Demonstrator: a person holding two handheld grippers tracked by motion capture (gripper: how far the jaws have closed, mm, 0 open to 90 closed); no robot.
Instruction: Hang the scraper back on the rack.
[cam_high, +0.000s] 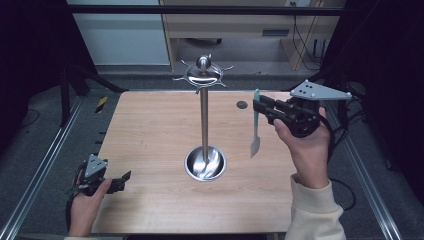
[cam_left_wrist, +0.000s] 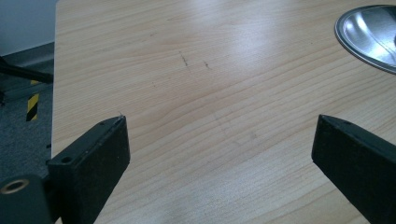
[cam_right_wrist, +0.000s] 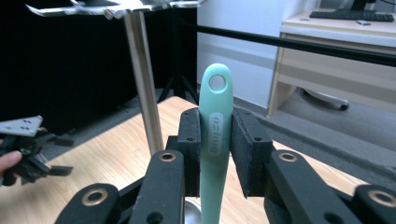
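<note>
In the high view's right half, the right gripper is raised above the table, clamped on the mint-green handle of a knife that hangs upright with its pale blade pointing down, to the right of the steel rack; in the right gripper view the handle stands pinched between the two pads at frame centre, its hanging hole uppermost. At the lower left of the high view, the left gripper rests low at the table's edge. Its jaws are spread wide and empty over bare wood in the left gripper view, with the rack's base dish at that frame's upper right.
</note>
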